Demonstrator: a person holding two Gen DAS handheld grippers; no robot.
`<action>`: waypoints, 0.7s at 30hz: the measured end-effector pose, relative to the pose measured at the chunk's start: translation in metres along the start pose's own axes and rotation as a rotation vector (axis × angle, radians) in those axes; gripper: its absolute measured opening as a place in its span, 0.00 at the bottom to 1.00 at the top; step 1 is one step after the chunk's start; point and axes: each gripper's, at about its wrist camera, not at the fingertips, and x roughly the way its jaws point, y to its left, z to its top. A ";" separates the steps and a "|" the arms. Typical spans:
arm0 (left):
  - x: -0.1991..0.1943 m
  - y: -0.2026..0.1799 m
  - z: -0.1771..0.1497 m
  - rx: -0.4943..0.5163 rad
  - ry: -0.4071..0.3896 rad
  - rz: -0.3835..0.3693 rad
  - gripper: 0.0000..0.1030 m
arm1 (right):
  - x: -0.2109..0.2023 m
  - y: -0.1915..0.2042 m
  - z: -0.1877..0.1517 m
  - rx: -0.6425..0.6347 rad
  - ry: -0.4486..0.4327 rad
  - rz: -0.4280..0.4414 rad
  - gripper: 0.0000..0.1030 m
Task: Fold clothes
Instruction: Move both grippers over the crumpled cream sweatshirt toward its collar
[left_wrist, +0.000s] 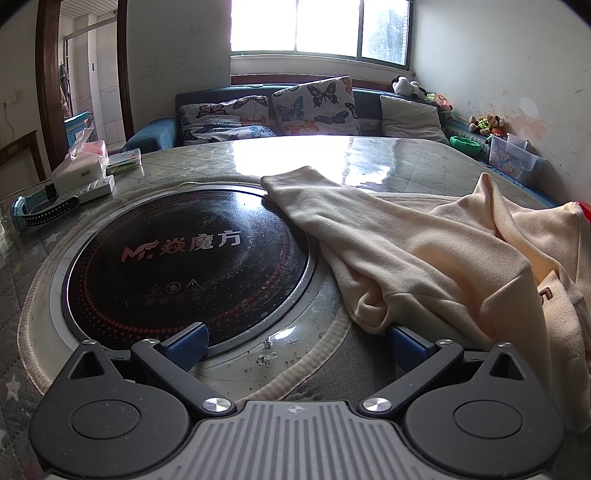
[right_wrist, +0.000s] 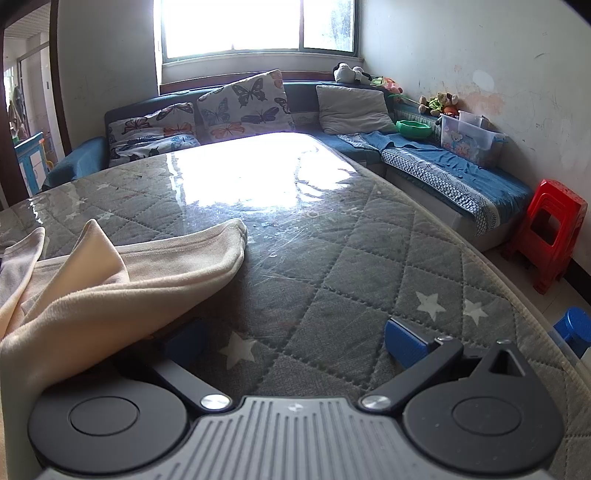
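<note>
Cream garment (left_wrist: 424, 254) lies crumpled on the quilted surface (right_wrist: 332, 258), one sleeve reaching over the rim of the inset black cooktop (left_wrist: 184, 258). Left tongs (left_wrist: 295, 341) spread wide, holding nothing, fabric against the right pad. Right tongs (right_wrist: 295, 341) also wide apart; cloth drapes over the left finger, nothing gripped.

cooktop (left_wrist: 184, 266) set in tabletop: pink logo "M" plus white "焱魔方" | below it: three warning symbols, two triangles and a circle | under these: a faint row of Chinese characters, possibly starting "禁止", too dim to read | cream garment (left_wrist: 424, 258): brown embroidered mark at its right edge, illegible
</note>
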 end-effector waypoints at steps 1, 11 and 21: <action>0.000 0.000 0.000 0.004 0.002 0.003 1.00 | 0.000 0.001 0.000 0.002 0.001 0.001 1.00; -0.003 -0.001 0.002 -0.020 0.027 0.005 1.00 | -0.005 -0.008 0.000 -0.012 0.031 0.033 1.00; -0.021 -0.013 0.005 -0.024 0.037 -0.014 1.00 | -0.057 -0.022 -0.011 -0.045 -0.015 0.074 0.96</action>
